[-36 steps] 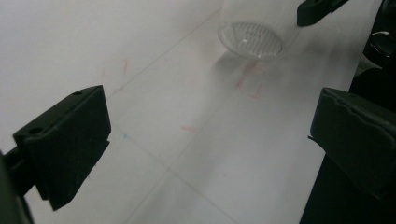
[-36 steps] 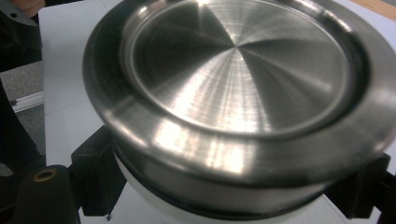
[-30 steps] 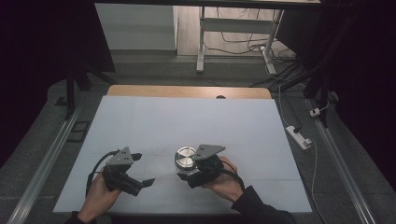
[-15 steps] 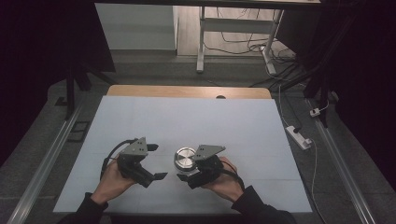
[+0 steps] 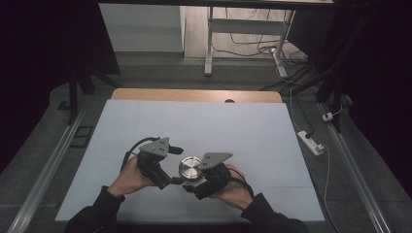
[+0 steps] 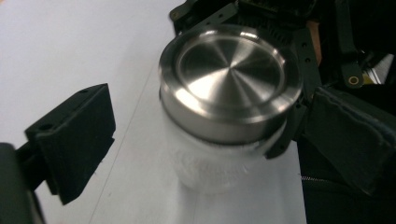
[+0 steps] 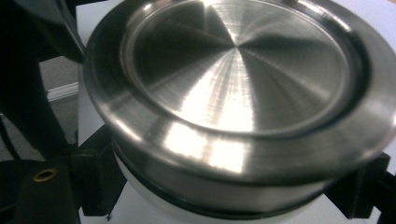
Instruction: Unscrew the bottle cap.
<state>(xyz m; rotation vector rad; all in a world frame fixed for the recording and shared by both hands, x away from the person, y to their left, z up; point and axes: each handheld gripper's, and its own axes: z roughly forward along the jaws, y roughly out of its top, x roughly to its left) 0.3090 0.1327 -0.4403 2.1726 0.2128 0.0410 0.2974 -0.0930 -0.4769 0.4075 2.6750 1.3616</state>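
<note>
A glass jar with a brushed steel lid point(image 5: 189, 168) stands on the white table sheet point(image 5: 194, 121), near the front edge. My right gripper point(image 5: 193, 178) is shut on the jar just under the lid point(image 7: 238, 84), its black fingers point(image 7: 93, 182) on either side. My left gripper point(image 5: 176, 166) comes in from the left. In the left gripper view its two pads point(image 6: 74, 140) stand either side of the lid point(image 6: 229, 74); the left pad is clearly apart from it. Its jaws have just been closing, with the jar between them and still open.
A bare wooden strip point(image 5: 194, 94) runs along the table's far edge. A white power strip point(image 5: 309, 142) lies on the floor at the right, a metal rail point(image 5: 48, 170) at the left. A desk frame with cables point(image 5: 243, 34) stands beyond the table.
My left gripper has moved right from the front left of the sheet to the jar and now flanks its lid. The right gripper and the jar have stayed put.
</note>
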